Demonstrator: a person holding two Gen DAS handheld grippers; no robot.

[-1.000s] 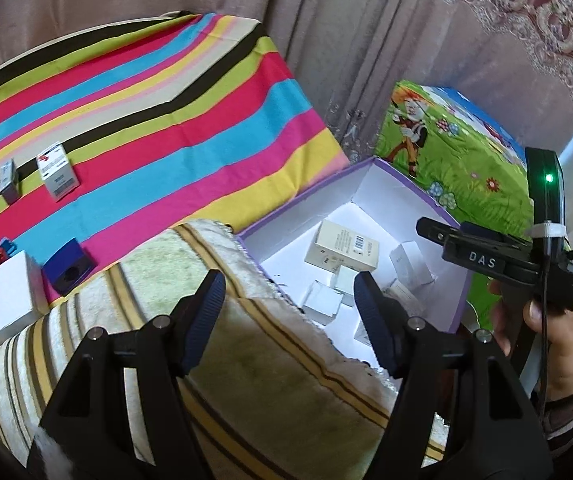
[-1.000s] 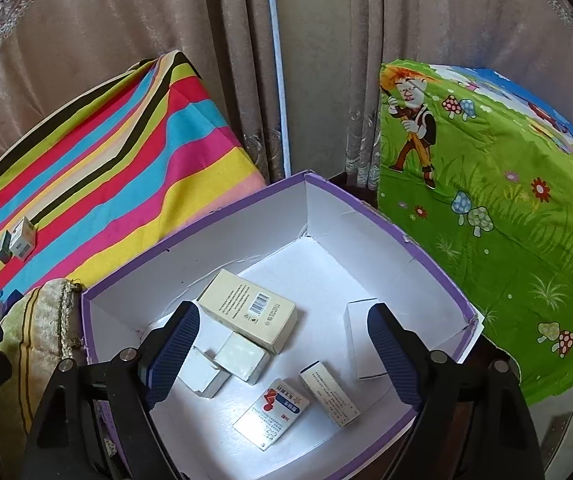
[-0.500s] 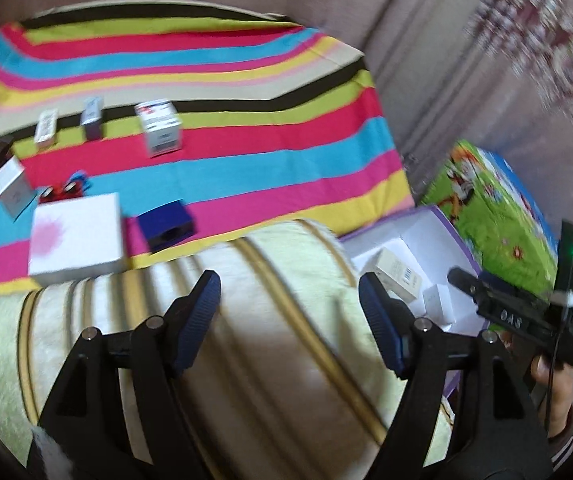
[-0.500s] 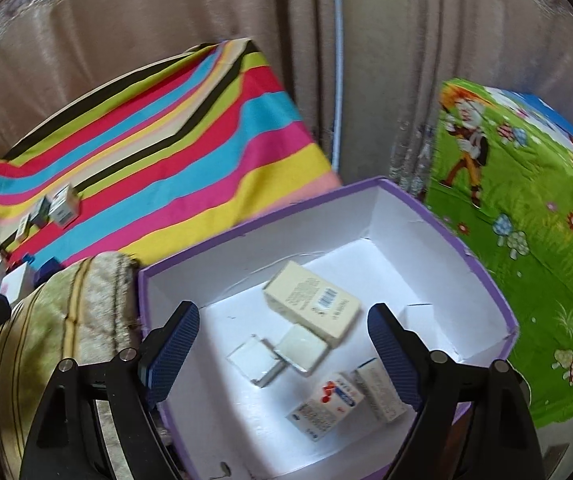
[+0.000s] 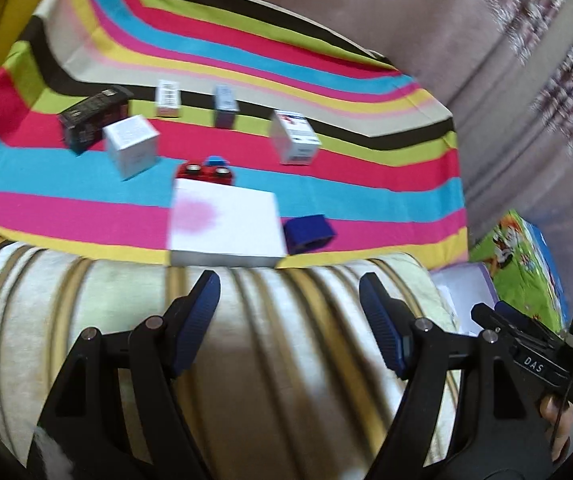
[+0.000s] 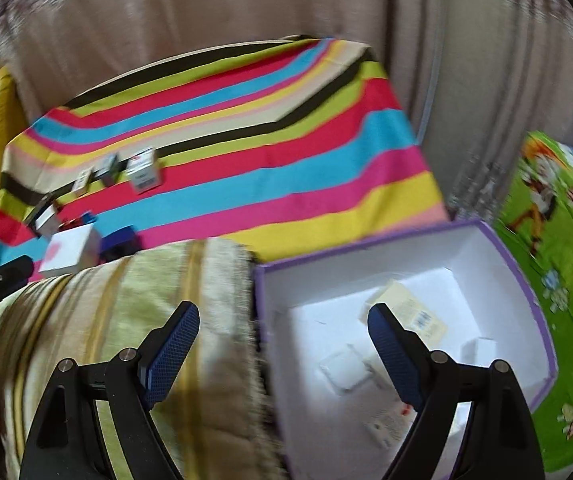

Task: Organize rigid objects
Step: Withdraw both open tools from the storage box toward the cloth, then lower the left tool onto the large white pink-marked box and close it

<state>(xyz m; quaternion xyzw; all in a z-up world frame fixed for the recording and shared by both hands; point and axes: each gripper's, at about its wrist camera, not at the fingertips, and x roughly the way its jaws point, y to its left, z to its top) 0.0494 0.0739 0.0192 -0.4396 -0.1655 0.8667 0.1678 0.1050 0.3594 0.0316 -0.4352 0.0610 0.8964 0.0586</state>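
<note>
The job looks roughly half done. The purple-rimmed box already holds several small cartons: a cream carton toward its back, a white square carton nearer the middle, and a red-marked carton at its near side; blur hides any exact count.

Still to be moved are the things on the striped cloth, which lies well apart from the box, beyond the beige striped cushion. Farthest from the box lie a black carton and a white cube carton. Behind them stand two slim cartons. A taller white carton stands closer to the box. Nearest the cushion lie a flat white carton, a blue block just beside it, and a small red item behind it.

The left gripper hangs over the cushion with its jaws spread and nothing between them. The right gripper hangs at the box's near edge, jaws likewise released and empty. Judging by this, the next carton has not yet been picked.
</note>
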